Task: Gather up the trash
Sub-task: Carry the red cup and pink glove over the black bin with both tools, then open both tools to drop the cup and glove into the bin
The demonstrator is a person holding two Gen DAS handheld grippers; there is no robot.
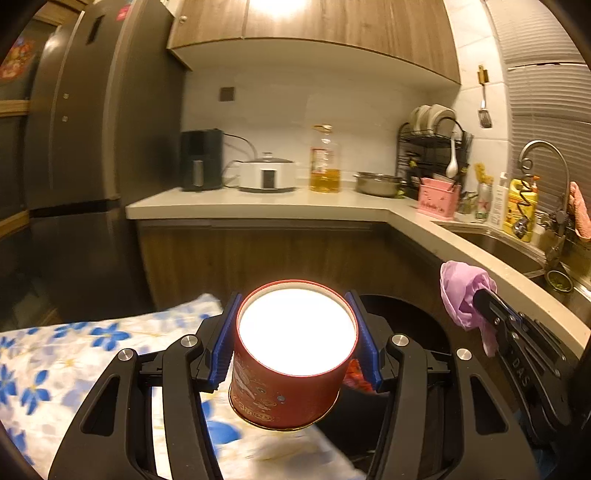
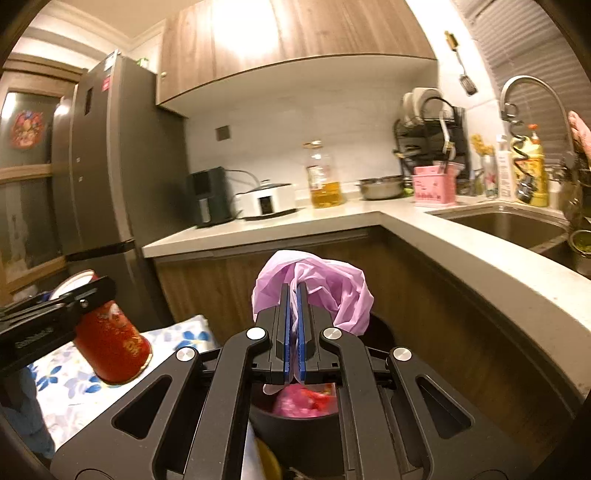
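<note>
**A:** What room is this, and what's the surface like?

**B:** A kitchen. A pale L-shaped counter (image 1: 258,212) runs under wood-grain upper cabinets (image 1: 314,22), with a dark fridge (image 1: 74,129) at its left end and a steel sink (image 2: 506,225) with a curved tap at the right. In the foreground there's a cloth with blue flowers (image 1: 55,354).

**A:** Count what stands on the counter.

**B:** One black appliance (image 1: 201,158), one white cooker (image 1: 267,175), one oil bottle (image 1: 325,158), one steel pot (image 1: 378,182), one dish rack (image 1: 432,147), one pink box (image 1: 439,197). By the sink, one yellow bottle (image 1: 521,206) (the smaller things around it are too blurred to count).

**A:** And the claws?

**B:** Two. The left gripper (image 1: 295,332) stands about half spread, its blue pads pressed on either side of one red can (image 1: 291,354), held in the air above the cloth. The right gripper (image 2: 294,325) is pinched nearly closed on one pink plastic bag (image 2: 317,288), which bunches above the fingertips over a dark bin (image 2: 295,421) holding pink and red trash
</note>
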